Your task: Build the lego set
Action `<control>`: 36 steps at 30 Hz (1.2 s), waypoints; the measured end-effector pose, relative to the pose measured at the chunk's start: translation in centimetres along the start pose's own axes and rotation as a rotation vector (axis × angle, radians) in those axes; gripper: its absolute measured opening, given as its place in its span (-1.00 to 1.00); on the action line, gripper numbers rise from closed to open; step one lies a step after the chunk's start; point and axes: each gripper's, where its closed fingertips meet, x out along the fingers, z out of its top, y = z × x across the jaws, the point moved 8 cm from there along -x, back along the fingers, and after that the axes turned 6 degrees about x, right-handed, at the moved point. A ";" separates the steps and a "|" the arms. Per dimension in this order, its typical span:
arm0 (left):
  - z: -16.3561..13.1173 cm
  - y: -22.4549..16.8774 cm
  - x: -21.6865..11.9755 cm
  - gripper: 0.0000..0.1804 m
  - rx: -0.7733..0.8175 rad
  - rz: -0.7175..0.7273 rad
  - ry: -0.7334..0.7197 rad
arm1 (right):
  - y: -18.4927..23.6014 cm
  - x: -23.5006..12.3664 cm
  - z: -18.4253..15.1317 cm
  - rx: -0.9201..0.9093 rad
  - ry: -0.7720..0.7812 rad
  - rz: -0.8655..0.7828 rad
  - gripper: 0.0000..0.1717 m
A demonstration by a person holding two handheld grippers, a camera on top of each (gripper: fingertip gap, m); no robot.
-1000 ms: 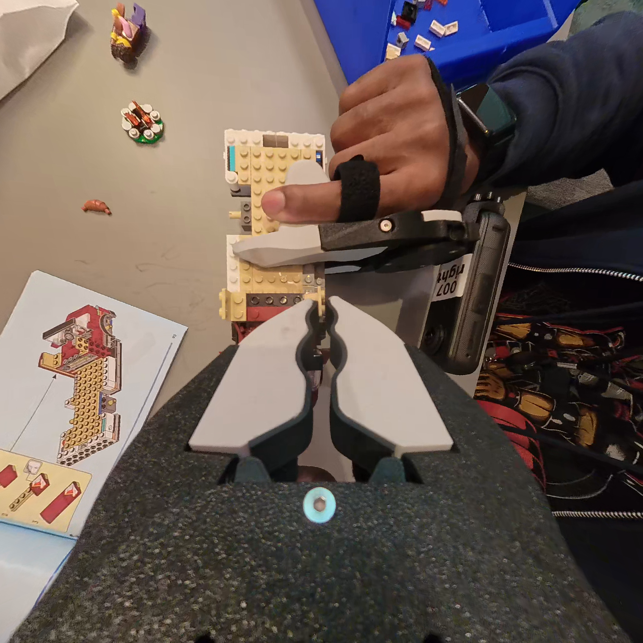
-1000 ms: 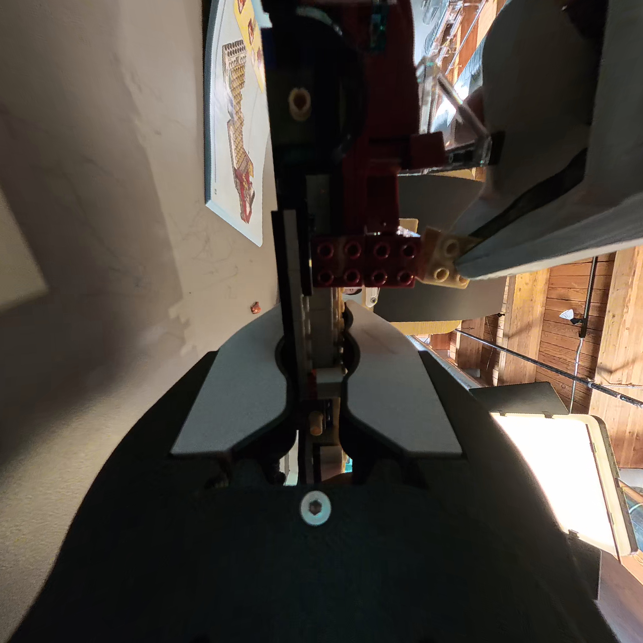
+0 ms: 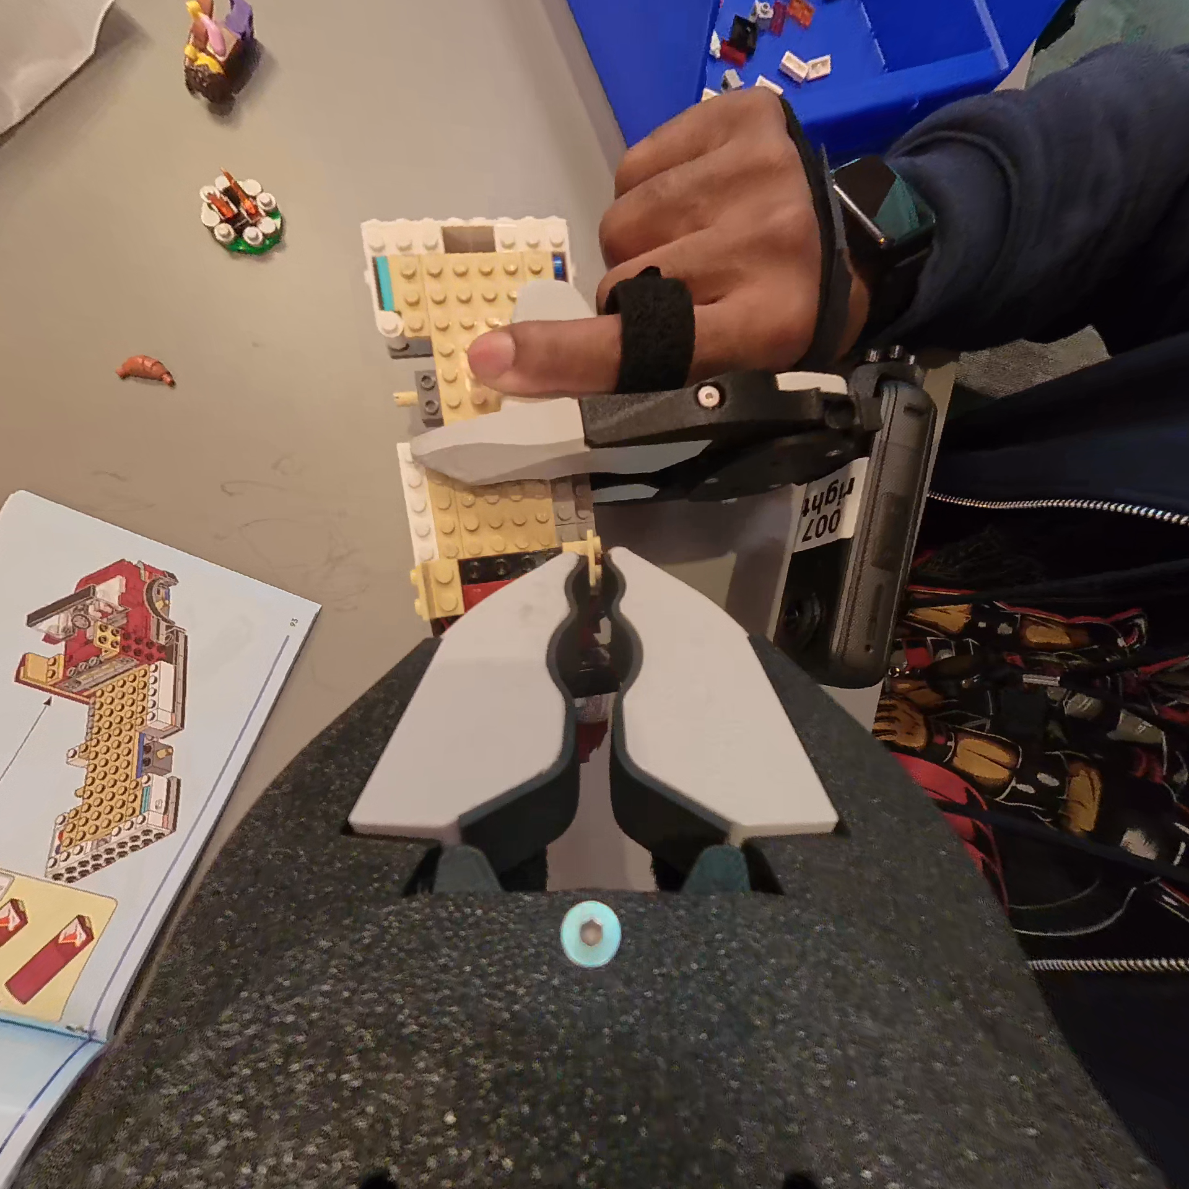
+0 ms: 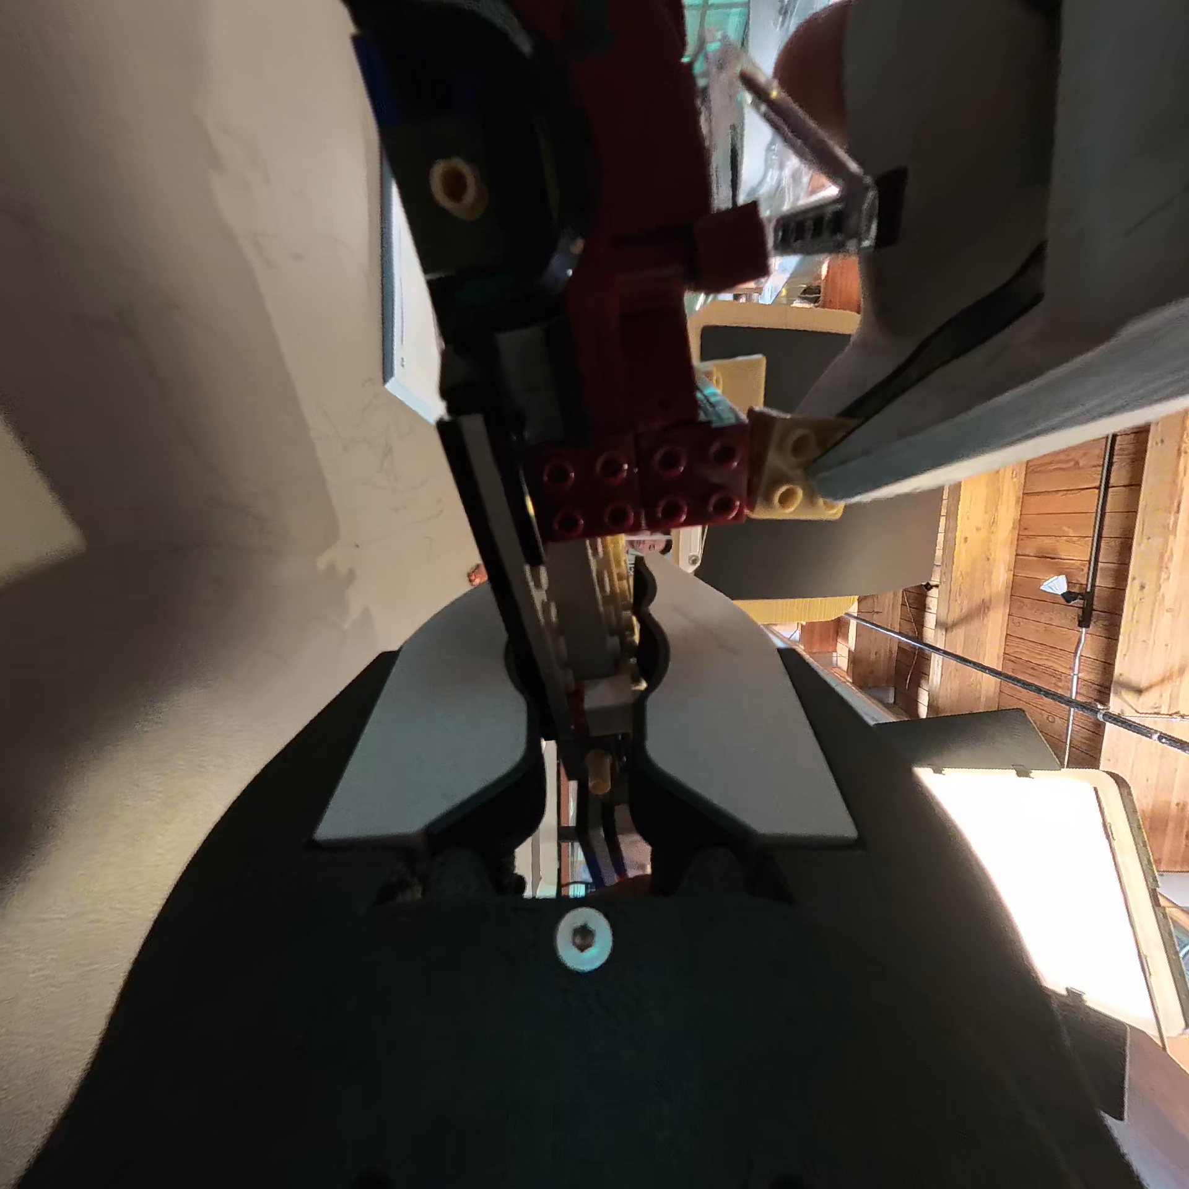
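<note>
In the left wrist view a tan, white and dark red brick model (image 3: 476,283) is held above the grey table (image 3: 289,418). My left gripper (image 3: 593,565) is shut on a small tan plate (image 3: 592,558) and holds it at the model's near right corner. My right gripper (image 3: 502,450), held in a person's hand (image 3: 708,244), reaches in from the right and clamps across the model. In the right wrist view my right gripper (image 4: 582,617) is shut on the model's black and grey layered edge (image 4: 579,605). The tan plate (image 4: 791,473) sits beside dark red bricks (image 4: 643,482), pinched by the left gripper's fingers (image 4: 965,418).
An open instruction booklet (image 3: 129,740) lies at the left. A blue bin (image 3: 836,51) with loose bricks stands at the back right. Two small builds (image 3: 241,215) (image 3: 215,51) and a brown piece (image 3: 145,370) lie on the table at the back left. The grippers' ends are close to 8 cm from one another.
In the right wrist view the model has tilted in my right gripper and come closer to the camera. The left gripper stays shut on the tan plate at the model's corner.
</note>
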 end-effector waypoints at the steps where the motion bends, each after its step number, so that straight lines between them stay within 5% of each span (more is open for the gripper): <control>1: 0.0 0.0 0.1 -0.96 0.007 0.002 -0.008 | 0.0 0.0 -0.1 0.001 0.003 0.001 -0.69; 17: -0.3 0.4 0.0 -0.96 -0.135 0.009 -0.094 | -0.3 0.2 -0.3 0.041 0.021 0.022 -0.70; 36: 0.2 -0.4 -0.3 -0.77 -0.053 0.081 -0.032 | -0.7 0.1 -0.1 0.035 0.012 0.004 -0.71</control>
